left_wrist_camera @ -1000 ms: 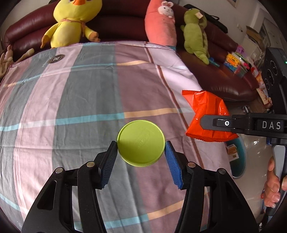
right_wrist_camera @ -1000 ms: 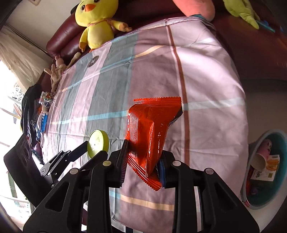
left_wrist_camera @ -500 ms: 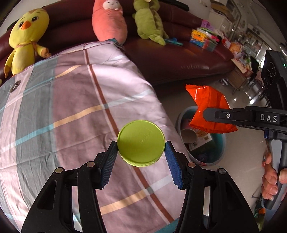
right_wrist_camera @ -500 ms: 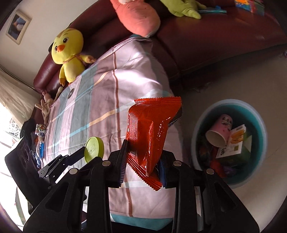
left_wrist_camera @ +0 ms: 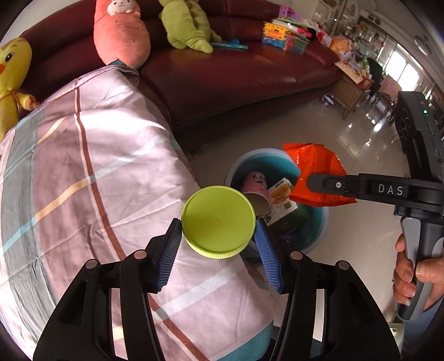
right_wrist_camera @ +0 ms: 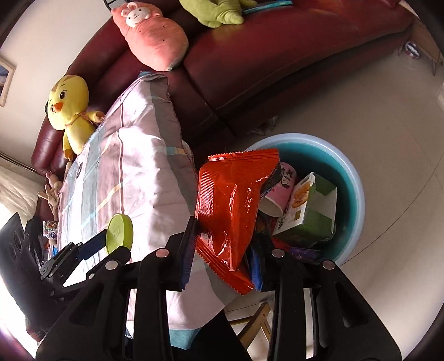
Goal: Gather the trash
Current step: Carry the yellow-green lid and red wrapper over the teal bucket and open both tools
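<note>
**A:** Starting at the left, what surrounds the person?

**B:** A yellow chick plush sits at the far left against a dark red leather sofa. In front of it lies a striped cloth in pink, grey and pale blue bands, draped over a raised surface whose edge falls away toward the floor. Farther along the sofa back rest a pink carrot-shaped plush with a rabbit face and a green plush, then a pile of colourful books. The floor is glossy pale tile.

**A:** And the left hand's tool?

**B:** The left gripper is clamped on a lime-green lid — its blue pads press the rim from both sides. The lid is held flat side up over the cloth's right edge, just beside the bin.

**A:** What bin?

**B:** A round teal trash bin stands on the tile, near the cloth's hanging edge. Inside are a pink paper cup on its side and a green and white carton, among darker scraps too jumbled to name.

**A:** And the right side?

**B:** The right gripper is closed on an orange snack wrapper — gripped near its lower crimped edge, standing upright above the bin's near rim. In the left wrist view, the right hand wraps the grey handle.
</note>
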Action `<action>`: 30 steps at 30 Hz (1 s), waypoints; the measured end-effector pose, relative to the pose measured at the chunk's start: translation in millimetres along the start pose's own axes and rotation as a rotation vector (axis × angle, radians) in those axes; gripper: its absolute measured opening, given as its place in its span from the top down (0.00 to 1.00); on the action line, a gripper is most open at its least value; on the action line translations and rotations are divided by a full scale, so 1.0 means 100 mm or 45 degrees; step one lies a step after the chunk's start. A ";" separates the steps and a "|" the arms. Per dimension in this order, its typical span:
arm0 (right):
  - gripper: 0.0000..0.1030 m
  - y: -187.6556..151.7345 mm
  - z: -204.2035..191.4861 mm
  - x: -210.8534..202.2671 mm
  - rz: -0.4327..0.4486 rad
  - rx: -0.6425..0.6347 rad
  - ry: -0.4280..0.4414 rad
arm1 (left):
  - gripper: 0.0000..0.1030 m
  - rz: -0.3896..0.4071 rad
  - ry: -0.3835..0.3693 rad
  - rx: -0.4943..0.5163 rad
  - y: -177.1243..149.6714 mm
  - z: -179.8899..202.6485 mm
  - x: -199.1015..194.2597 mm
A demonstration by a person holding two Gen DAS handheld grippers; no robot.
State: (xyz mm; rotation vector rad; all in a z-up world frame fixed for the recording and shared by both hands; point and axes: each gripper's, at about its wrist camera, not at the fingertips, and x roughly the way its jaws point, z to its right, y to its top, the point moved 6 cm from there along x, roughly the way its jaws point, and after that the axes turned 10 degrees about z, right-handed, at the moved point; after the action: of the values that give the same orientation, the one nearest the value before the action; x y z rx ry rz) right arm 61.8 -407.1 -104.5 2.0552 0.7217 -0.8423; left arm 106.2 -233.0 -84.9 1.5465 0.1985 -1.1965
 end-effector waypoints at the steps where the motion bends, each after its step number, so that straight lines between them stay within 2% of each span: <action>1: 0.65 -0.01 0.01 0.03 -0.007 -0.004 0.000 | 0.46 -0.007 0.000 0.004 0.00 0.03 0.02; 3: 0.65 -0.01 0.03 0.07 -0.022 -0.008 0.006 | 0.46 -0.022 0.000 0.010 0.00 0.07 0.08; 5: 0.60 -0.01 0.05 0.11 -0.034 0.002 0.019 | 0.46 -0.035 0.002 0.013 0.00 0.11 0.12; 9: 0.57 0.02 0.12 0.12 -0.031 0.018 0.021 | 0.46 -0.055 0.008 0.017 0.01 0.18 0.20; 14: 0.43 0.06 0.29 0.06 -0.011 0.054 0.005 | 0.46 -0.079 0.006 0.024 0.01 0.26 0.30; 17: 0.38 0.07 0.38 0.01 0.001 0.081 0.005 | 0.46 -0.092 0.000 0.033 0.01 0.32 0.35; 22: 0.32 0.10 0.51 -0.04 0.011 0.126 0.001 | 0.46 -0.105 -0.014 0.063 0.03 0.47 0.42; 30: 0.28 0.09 0.68 -0.11 0.012 0.168 -0.016 | 0.46 -0.118 -0.028 0.096 0.06 0.71 0.52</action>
State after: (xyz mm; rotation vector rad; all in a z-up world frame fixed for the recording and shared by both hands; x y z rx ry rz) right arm 40.6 -469.9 -124.0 2.1665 0.6644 -0.9184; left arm 94.3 -316.1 -111.3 1.6037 0.2149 -1.3058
